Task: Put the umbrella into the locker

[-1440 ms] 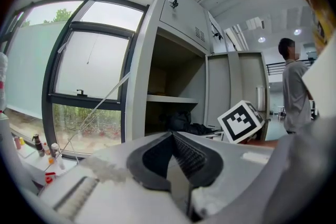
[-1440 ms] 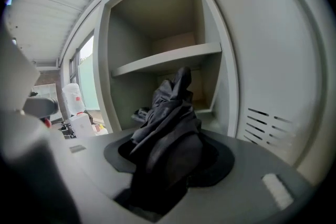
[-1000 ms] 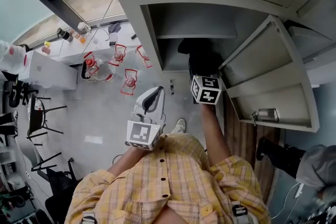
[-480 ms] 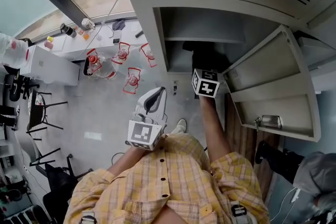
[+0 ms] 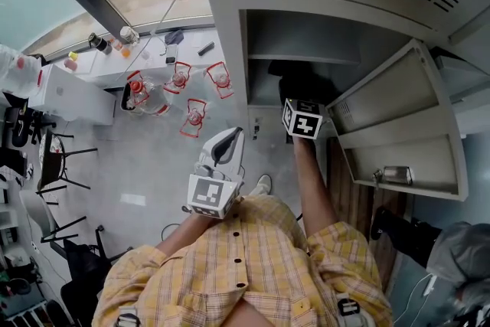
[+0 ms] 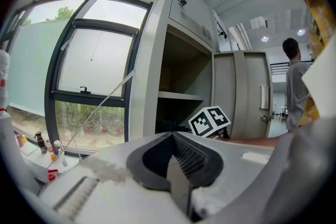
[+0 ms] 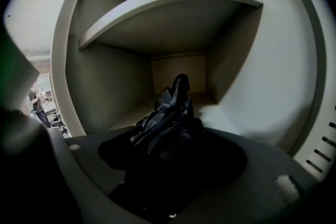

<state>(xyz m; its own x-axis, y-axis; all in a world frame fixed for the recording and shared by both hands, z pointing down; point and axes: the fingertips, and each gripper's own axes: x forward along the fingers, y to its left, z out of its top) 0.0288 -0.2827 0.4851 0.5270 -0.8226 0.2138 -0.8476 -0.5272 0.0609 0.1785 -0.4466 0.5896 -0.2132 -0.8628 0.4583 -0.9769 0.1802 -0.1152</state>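
Note:
The black folded umbrella (image 7: 170, 118) lies on the floor of the open grey locker (image 5: 230, 50), under its shelf (image 7: 173, 2). My right gripper (image 7: 170, 147) reaches into that compartment. Its jaws are opening, and the umbrella's near end lies between them. In the head view the umbrella (image 5: 295, 80) is a dark mass just beyond the right gripper's marker cube (image 5: 303, 119). My left gripper (image 5: 222, 148) hangs outside the locker, in front of the person's chest, shut with nothing in it. Its jaws meet at the tip (image 6: 172, 136).
The locker door (image 5: 398, 119) stands swung open at the right. Several red-framed objects (image 5: 191, 115) stand on the floor by a white counter (image 5: 69, 99) under the window. Black chairs (image 5: 53, 165) are at the left. Beyond the door stands another person (image 6: 296, 86).
My right gripper has sunk slightly toward the locker floor with the umbrella. The head camera has shifted a little. The left gripper has stayed put.

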